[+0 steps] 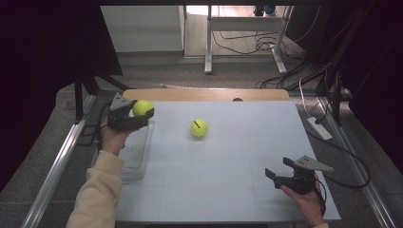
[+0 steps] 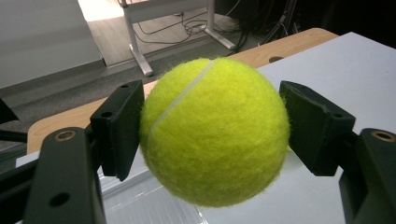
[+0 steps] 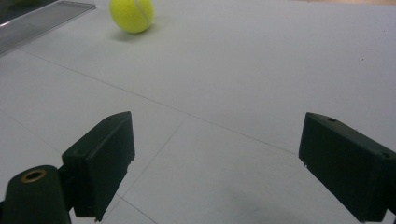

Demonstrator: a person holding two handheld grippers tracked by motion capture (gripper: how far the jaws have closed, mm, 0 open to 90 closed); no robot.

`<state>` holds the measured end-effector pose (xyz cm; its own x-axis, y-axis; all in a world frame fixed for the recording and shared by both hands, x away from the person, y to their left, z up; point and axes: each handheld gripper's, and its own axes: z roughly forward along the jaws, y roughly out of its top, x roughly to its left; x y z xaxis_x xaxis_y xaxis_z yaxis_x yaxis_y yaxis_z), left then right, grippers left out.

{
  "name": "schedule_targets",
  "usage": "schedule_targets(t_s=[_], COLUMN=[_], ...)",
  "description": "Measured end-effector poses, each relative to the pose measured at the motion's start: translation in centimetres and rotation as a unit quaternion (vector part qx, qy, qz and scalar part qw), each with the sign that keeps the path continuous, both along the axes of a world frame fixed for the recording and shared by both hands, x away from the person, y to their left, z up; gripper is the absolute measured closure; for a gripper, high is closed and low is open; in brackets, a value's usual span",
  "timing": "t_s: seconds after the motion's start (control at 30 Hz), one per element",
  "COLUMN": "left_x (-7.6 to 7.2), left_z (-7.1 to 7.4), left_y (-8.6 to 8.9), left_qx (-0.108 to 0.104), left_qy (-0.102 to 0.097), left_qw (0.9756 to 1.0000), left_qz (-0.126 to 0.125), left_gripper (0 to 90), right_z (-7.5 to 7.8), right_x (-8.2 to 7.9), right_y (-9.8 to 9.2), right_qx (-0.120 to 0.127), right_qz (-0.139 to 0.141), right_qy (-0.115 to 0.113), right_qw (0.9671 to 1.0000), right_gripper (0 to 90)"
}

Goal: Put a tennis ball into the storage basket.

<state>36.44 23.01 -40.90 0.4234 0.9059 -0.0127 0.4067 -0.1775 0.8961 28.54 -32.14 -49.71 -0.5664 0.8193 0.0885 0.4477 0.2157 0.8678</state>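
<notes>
Left claw (image 1: 139,115) clamped on tennis ball (image 1: 142,107), held above far end of clear bin (image 1: 138,156) at tabletop (image 1: 228,190) left edge. Right claw (image 1: 281,168) apart, empty; second ball (image 1: 198,128) mid-tabletop, ahead-left of it.

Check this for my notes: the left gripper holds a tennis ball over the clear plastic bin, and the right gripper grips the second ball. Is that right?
Not quite. The right gripper holds nothing: the right gripper view shows its jaws standing open over bare table, and the second tennis ball lies apart on the table. The rest stands: the left gripper holds a tennis ball over the clear plastic bin.
</notes>
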Motion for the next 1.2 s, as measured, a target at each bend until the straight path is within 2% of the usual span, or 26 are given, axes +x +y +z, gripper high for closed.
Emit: schedule_targets(t_s=[0.27, 1.2], left_x=[0.3, 1.9], left_z=[-0.1, -0.2], left_y=[0.5, 2.2], left_qx=[-0.004, 0.025], left_qy=[0.003, 0.014], left_qw=[1.0000, 0.9990], left_qz=[0.007, 0.034], left_gripper=[26.6, 26.6], right_z=[0.0, -0.1], right_x=[0.0, 0.0], right_y=[0.0, 0.2], right_qx=[-0.001, -0.006], right_qz=[0.001, 0.002], right_qy=[0.000, -0.002], right_qw=[1.0000, 1.0000], right_gripper=[10.7, 10.7])
